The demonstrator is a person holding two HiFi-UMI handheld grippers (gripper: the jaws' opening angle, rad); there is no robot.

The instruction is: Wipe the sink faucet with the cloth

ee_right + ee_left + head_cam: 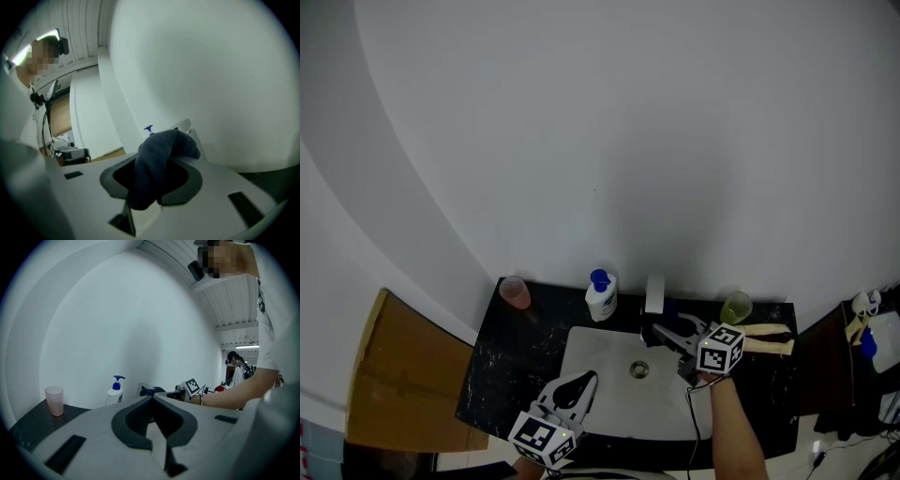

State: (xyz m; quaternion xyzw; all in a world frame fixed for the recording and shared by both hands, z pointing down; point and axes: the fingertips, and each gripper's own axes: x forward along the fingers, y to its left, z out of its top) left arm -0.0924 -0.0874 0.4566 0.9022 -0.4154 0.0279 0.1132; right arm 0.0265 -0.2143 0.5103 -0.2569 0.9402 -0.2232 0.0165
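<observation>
The right gripper [664, 335] pinches the bunched dark blue-grey knitted cloth [157, 157] just beside the boxy silver sink faucet [654, 294], so wiping looks barely begun (contact is unclear); the left gripper [584, 380], jaws pressed together on nothing, hovers over the white basin [602, 405].

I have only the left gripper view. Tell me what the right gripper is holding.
Observer: The right gripper is shut on a dark blue cloth, bunched between its jaws.
Operator: Give me its position.
Observer: In the head view it sits at the back edge of the sink, just in front of the faucet.
Operator: Name anything right of the faucet.
Observer: A green cup stands on the counter there.
</observation>
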